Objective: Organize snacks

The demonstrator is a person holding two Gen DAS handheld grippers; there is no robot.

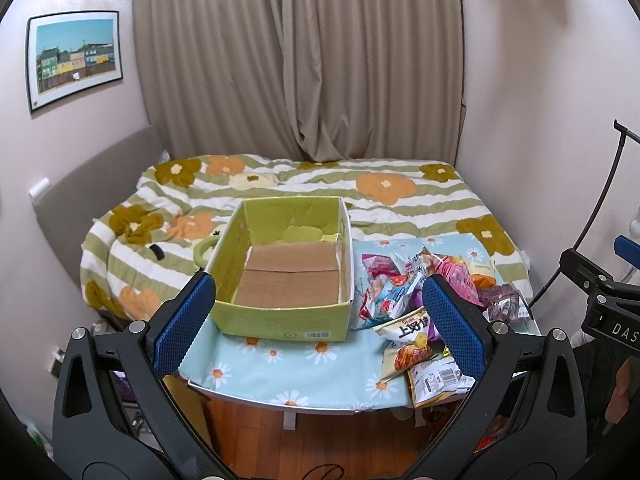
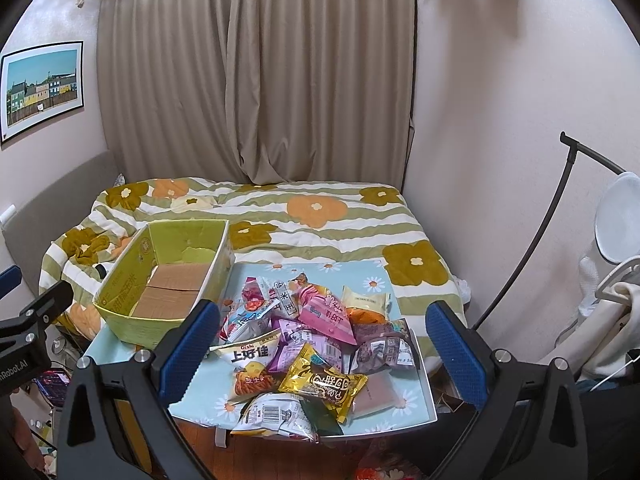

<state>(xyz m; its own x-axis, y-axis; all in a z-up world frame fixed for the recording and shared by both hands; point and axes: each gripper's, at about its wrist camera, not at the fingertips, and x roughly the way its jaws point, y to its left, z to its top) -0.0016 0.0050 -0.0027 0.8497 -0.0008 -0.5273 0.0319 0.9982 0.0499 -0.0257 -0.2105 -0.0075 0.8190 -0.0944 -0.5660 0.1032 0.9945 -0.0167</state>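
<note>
Barely started, by the look of it. Open green cardboard box (image 1: 280, 276) dead ahead of the left hand-held gripper (image 1: 316, 320) with nothing in it — just bare brown bottom. Loose heap of colourful plastic snack packets (image 2: 304, 340) straight ahead of the right hand-held gripper (image 2: 324, 356), sitting to the right of the box on the daisy-print light-blue tabletop (image 1: 288, 364). Both hand-held grippers spread wide, gripping nothing. Pretty much every packet left to move — probably into that box.
</note>
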